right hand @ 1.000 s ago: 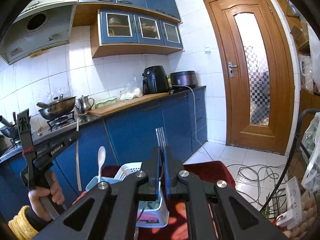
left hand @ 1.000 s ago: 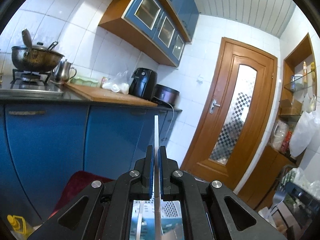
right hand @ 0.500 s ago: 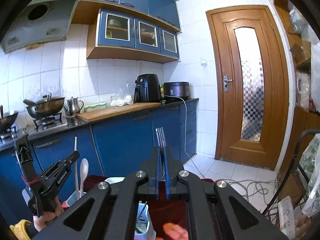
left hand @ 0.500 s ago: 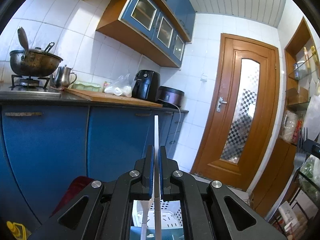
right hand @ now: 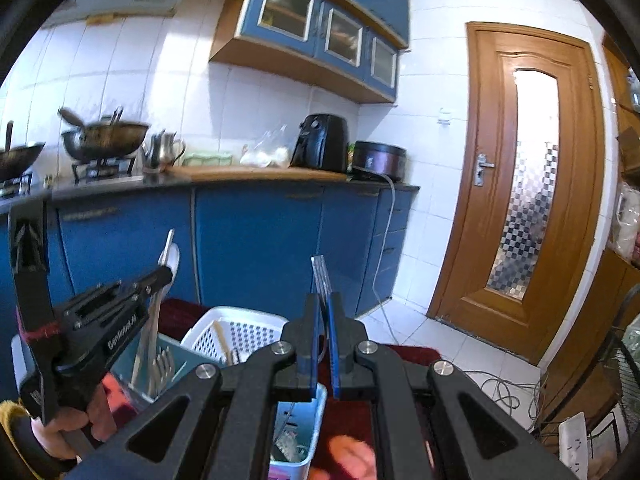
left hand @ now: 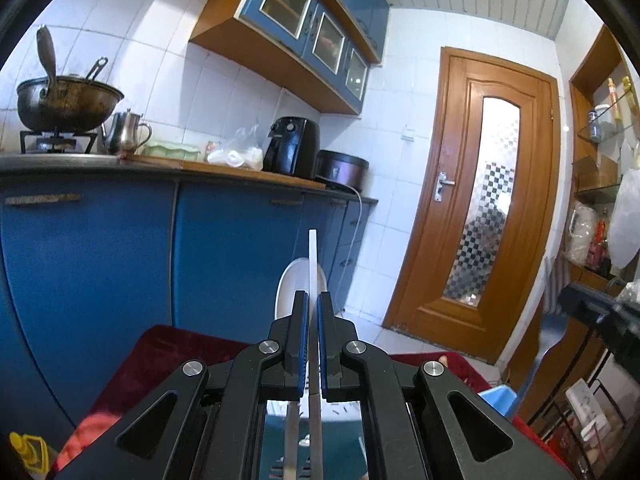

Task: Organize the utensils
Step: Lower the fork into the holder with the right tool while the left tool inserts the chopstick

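Note:
My left gripper (left hand: pixel 313 300) is shut on a thin white utensil handle (left hand: pixel 312 256) that stands upright. A white spoon bowl (left hand: pixel 289 288) rises just behind it. My right gripper (right hand: pixel 323 304) is shut on a metal fork (right hand: pixel 321 276), tines up. The right wrist view shows the left gripper (right hand: pixel 158 276) at the left, over a teal holder (right hand: pixel 168 356) with a fork and other utensils standing in it. A white perforated basket (right hand: pixel 240 328) holding chopsticks sits beside the holder on a dark red cloth (right hand: pixel 404 354).
Blue cabinets (left hand: pixel 224 248) under a wooden counter carry a wok, a steel kettle, an air fryer (left hand: pixel 294 146) and a rice cooker. A wooden door (left hand: pixel 484 208) stands at the right. Cables and a power strip (right hand: pixel 572 440) lie on the floor at the right.
Both grippers have dropped lower and tilted toward the containers. The left gripper has moved closer to the teal holder, and the white spoon bowl has come into its view.

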Tool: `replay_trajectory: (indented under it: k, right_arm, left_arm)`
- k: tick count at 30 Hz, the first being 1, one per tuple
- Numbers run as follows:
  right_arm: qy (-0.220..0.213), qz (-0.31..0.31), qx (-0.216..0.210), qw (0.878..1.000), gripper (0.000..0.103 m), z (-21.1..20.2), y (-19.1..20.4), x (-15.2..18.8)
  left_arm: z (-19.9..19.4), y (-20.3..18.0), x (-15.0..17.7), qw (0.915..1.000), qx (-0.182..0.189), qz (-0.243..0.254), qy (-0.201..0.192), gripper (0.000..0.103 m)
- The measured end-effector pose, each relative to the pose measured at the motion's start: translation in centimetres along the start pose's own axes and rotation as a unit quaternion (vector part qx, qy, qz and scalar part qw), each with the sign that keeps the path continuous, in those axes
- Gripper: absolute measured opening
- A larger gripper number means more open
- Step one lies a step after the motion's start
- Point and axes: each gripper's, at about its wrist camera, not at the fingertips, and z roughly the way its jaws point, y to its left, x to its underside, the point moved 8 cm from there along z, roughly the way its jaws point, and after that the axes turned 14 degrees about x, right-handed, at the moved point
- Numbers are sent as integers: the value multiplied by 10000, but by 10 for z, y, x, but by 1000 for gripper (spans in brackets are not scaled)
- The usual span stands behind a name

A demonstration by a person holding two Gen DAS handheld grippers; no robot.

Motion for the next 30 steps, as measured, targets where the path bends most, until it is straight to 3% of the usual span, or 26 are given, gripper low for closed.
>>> replay_trajectory:
  k: [8, 11, 16, 23, 30]
  right_arm:
    - [464, 305, -469, 9974, 6, 12, 10, 24]
    - [568, 505, -637, 9951, 13, 12, 10, 26]
    - [573, 742, -861, 9919, 25, 5, 8, 25]
    - [364, 1085, -1032, 9881, 32, -20, -2, 12]
    - [509, 1312, -1036, 9846, 34, -44, -13, 12]
  left_arm:
    - [-5, 3, 9, 9999, 13, -11, 121, 4]
    - [-7, 1, 10, 9998, 74, -10, 209, 8]
    - [-14, -3, 11, 9995, 132, -31, 271, 40]
    - [-27, -10, 11, 9990, 212, -1, 396, 40]
    - [-43, -19, 6, 9978, 312, -24, 592, 41]
